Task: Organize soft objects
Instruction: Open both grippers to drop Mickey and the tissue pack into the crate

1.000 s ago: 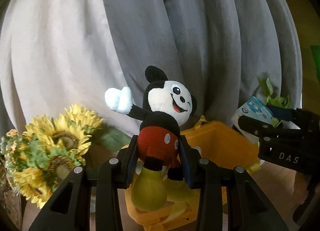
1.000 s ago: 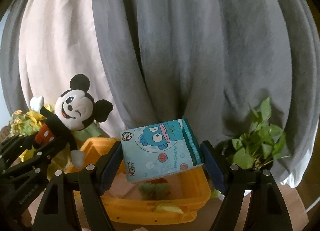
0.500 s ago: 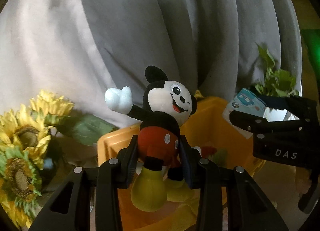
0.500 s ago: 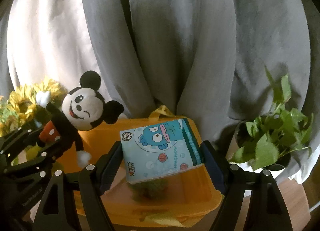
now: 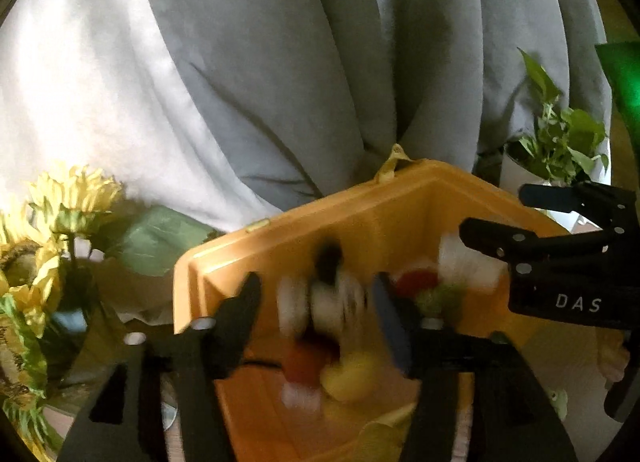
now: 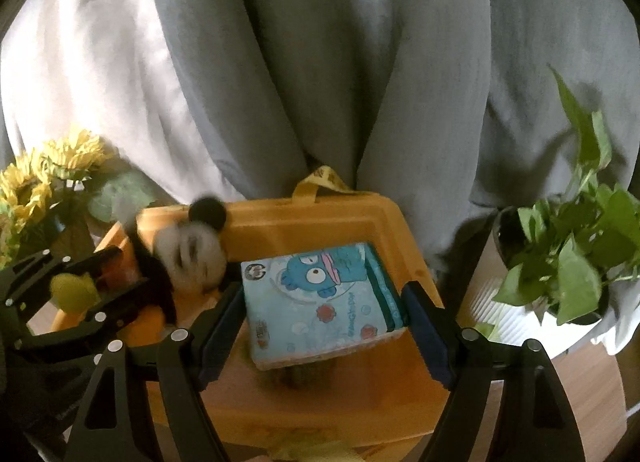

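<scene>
A Mickey plush [image 5: 324, 302], blurred, drops between the fingers of my left gripper [image 5: 316, 290], whose jaws are opening; the pads stand clear of it. It hangs over the orange bin [image 5: 280, 238]. In the right wrist view the plush [image 6: 188, 254] tips head-first over the bin's left rim beside my left gripper [image 6: 120, 274]. My right gripper [image 6: 322, 294] holds a blue cartoon tissue pack [image 6: 320, 298] low over the bin [image 6: 320, 218]; its jaws are just starting to open, pads still on the pack's sides. A red and green soft thing [image 5: 416, 282] lies inside.
Yellow sunflowers [image 6: 60, 158] stand left of the bin. A potted green plant [image 6: 572, 254] stands to its right. Grey and white curtains [image 6: 320, 82] hang close behind. The bin rests on a wooden surface [image 6: 588, 382].
The left jaws have spread and the plush has slipped down from them toward the bin. Both grippers have sunk closer over the bin. The tissue pack stays between the right pads.
</scene>
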Motion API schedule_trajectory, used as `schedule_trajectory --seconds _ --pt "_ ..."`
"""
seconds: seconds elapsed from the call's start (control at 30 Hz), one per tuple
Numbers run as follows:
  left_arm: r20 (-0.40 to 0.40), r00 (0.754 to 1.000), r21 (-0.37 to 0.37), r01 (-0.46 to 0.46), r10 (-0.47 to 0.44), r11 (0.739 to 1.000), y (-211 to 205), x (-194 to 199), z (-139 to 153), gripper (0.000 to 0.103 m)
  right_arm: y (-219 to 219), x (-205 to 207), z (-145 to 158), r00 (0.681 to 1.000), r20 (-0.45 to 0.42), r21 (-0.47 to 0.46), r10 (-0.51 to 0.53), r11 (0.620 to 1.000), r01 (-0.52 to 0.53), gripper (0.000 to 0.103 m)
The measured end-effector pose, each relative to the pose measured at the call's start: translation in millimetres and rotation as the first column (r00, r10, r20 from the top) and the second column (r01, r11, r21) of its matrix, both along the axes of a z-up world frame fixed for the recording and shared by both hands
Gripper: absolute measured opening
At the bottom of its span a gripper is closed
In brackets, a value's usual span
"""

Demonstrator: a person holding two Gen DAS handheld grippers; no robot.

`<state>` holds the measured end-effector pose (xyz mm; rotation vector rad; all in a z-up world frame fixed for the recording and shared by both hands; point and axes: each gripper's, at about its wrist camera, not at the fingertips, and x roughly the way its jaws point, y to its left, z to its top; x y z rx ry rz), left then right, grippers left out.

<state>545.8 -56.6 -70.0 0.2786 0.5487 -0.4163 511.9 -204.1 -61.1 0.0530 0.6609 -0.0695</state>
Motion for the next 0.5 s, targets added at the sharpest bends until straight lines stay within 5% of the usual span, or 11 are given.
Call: schedule_trajectory --seconds 0.5 --pt "0.013 0.991 -0.090 -0.134 0.135 0.987 21 -35 32 0.062 -4 -29 21 0.998 0.056 0.027 -0.033 0.999 0.032 0.085"
